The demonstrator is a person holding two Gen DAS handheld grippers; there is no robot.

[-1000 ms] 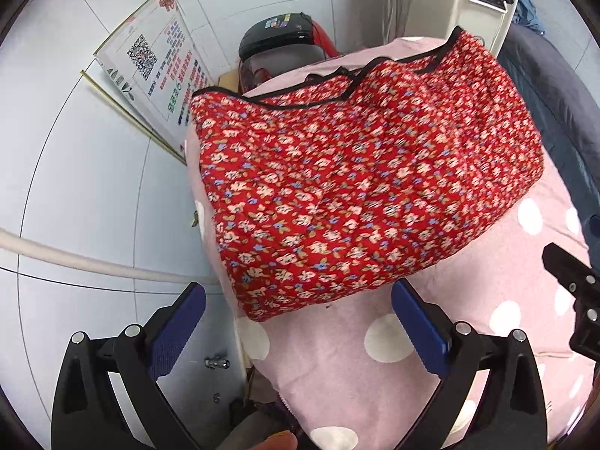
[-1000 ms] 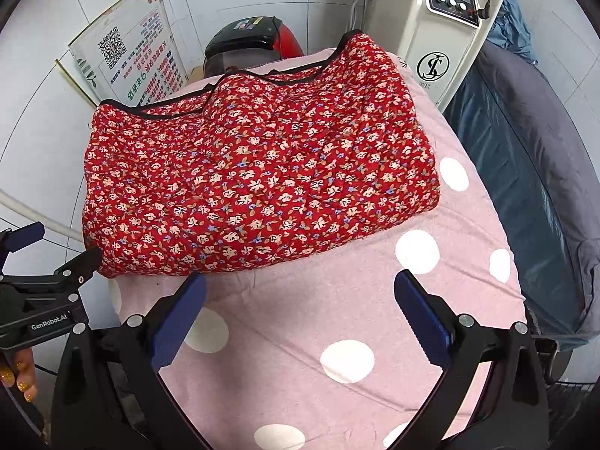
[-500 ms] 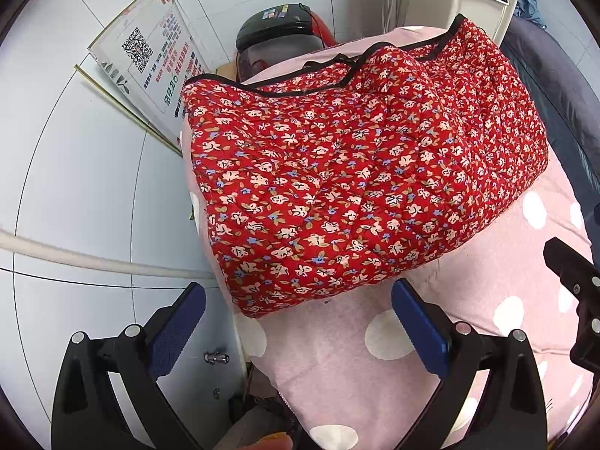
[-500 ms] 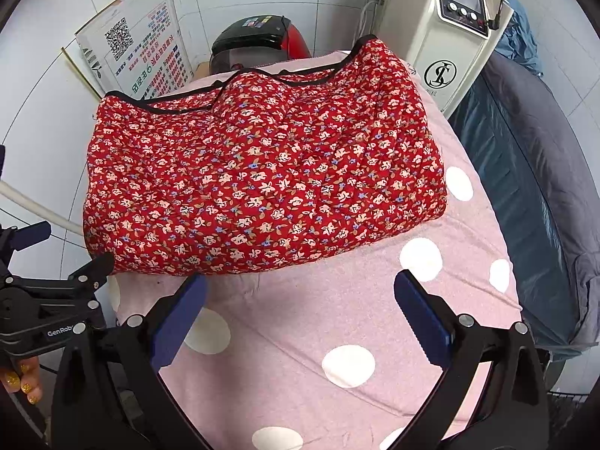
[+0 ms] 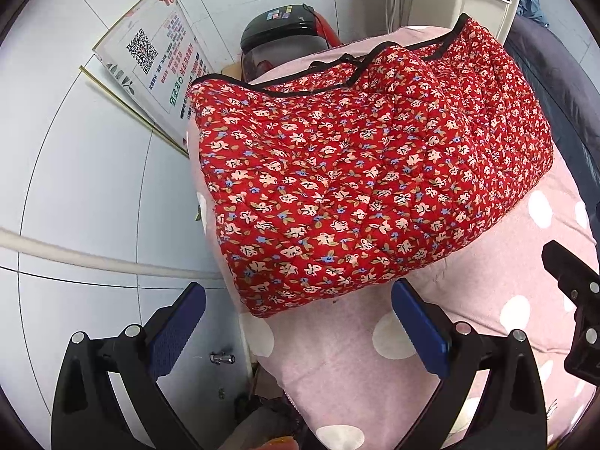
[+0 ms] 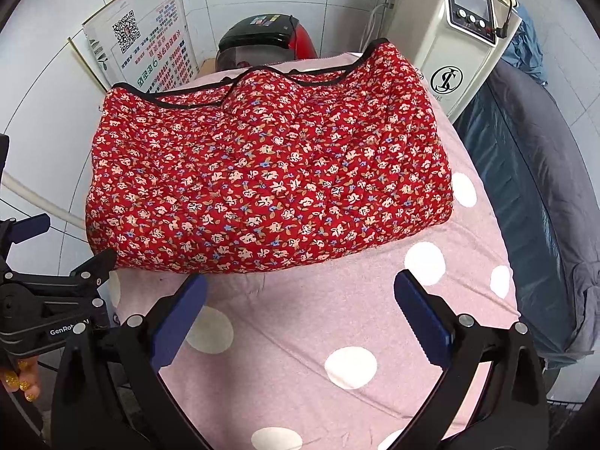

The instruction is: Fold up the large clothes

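Observation:
A red quilted garment with a small flower print and black trim (image 5: 360, 172) lies folded in a thick bundle on the pink dotted bed cover (image 5: 337, 367); it also shows in the right wrist view (image 6: 270, 180). My left gripper (image 5: 298, 322) is open and empty, just short of the bundle's near left corner. My right gripper (image 6: 300, 311) is open and empty, just short of the bundle's near edge, over the cover (image 6: 337, 322). The left gripper's body shows at the left of the right wrist view (image 6: 48, 300).
A white tiled wall (image 5: 93, 187) with a pipe runs along the left. A printed sign (image 6: 146, 48) leans on it. A red and black appliance (image 6: 262, 41) and a white machine (image 6: 450, 45) stand behind the bed. A dark blue cover (image 6: 525, 187) lies at the right.
Both grippers have moved closer to the folded garment, which now looks larger and nearer. The garment has not changed shape. Both stay open.

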